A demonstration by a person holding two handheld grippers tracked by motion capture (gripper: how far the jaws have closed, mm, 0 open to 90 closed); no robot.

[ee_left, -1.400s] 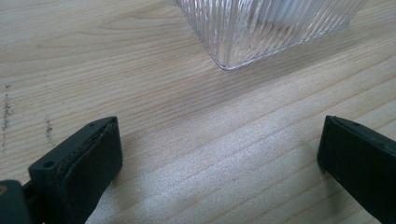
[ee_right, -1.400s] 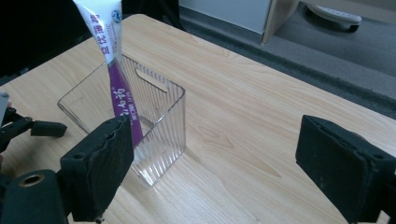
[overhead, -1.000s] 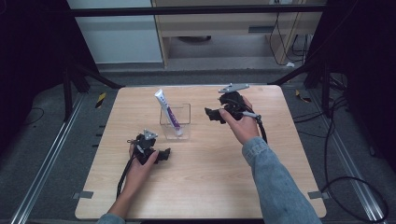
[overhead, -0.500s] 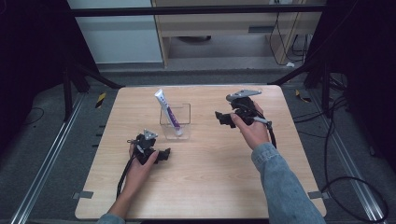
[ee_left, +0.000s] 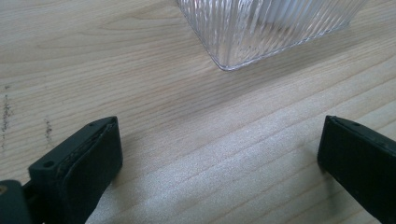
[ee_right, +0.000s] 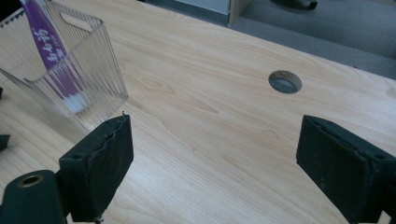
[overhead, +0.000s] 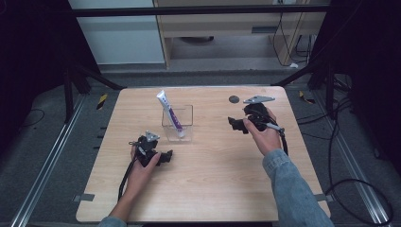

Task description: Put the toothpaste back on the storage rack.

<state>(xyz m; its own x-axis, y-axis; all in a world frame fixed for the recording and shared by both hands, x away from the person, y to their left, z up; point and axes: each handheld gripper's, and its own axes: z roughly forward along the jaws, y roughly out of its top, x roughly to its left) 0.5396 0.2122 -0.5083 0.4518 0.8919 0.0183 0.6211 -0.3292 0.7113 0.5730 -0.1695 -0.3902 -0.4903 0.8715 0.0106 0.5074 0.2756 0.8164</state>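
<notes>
Both grippers gape empty near the ribbed clear box (overhead: 178, 124) holding a purple tube (overhead: 170, 113).

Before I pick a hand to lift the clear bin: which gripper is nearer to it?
Left. The left gripper sits just in front of the bin, off its near-left corner, jaws open. The right gripper is farther off to the bin's right, also open, with bare table between.

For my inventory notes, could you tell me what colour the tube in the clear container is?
The tube is purple and white, clearest in the right gripper view.
</notes>
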